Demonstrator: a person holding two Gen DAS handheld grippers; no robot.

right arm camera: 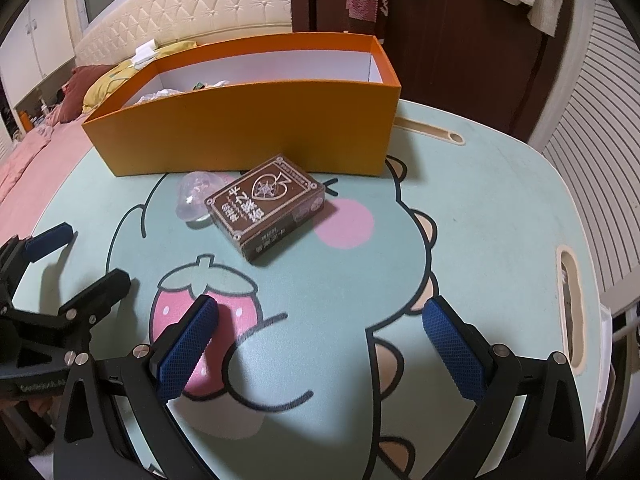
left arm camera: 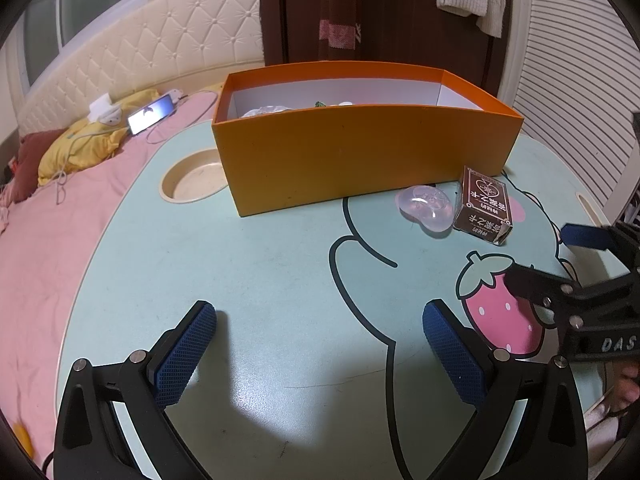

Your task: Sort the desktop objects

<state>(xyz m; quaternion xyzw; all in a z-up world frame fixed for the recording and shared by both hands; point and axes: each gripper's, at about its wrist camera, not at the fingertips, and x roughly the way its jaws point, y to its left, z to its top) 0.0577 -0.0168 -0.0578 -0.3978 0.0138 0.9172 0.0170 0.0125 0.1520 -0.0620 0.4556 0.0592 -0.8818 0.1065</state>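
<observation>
While both our left gripper [left arm camera: 320, 344] and right gripper [right arm camera: 320, 340] stand wide and empty, bare mint table [right arm camera: 500, 208] surrounds them; brown card box [right arm camera: 266, 208] lies at twelve o'clock, touching a clear case [right arm camera: 194, 200]; orange box [right arm camera: 248, 132] sits behind, beside the pink bed [left arm camera: 52, 240].

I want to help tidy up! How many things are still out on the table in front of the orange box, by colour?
Brown: 1, the card box
Clear: 1, the see-through plastic thing beside it
Total: 2
</observation>
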